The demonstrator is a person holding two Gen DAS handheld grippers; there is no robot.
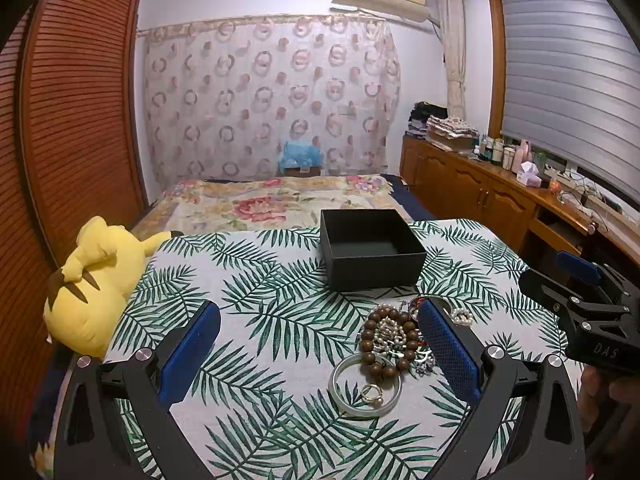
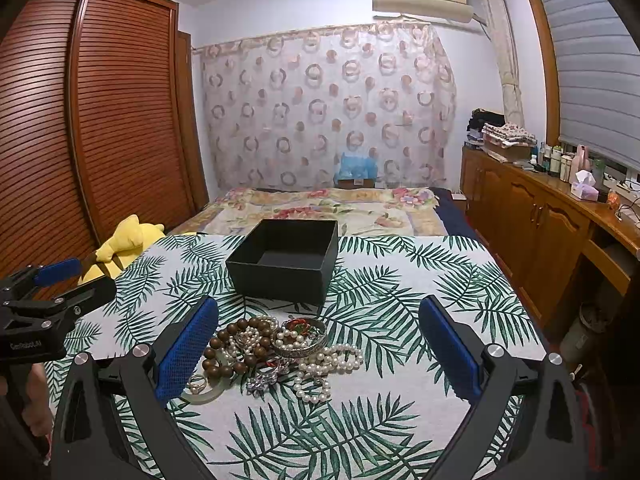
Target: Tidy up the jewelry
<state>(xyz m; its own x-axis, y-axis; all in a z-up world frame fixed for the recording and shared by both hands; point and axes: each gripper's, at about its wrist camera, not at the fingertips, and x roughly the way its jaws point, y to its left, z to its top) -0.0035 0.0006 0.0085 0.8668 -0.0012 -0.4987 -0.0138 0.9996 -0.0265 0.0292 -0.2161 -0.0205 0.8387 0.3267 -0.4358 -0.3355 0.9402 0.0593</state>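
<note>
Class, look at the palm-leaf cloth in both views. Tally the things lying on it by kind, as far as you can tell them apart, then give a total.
Black box: 1
Brown bead bracelet: 1
Pale bangle: 1
Engraved metal bangle: 1
Gold ring: 1
Pearl strands: tangled, at least 1
Total: at least 6

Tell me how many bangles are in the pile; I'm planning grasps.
2: a pale jade bangle at the pile's near edge, and a silver bangle nearer the black box. Others may hide beneath beads.
</note>
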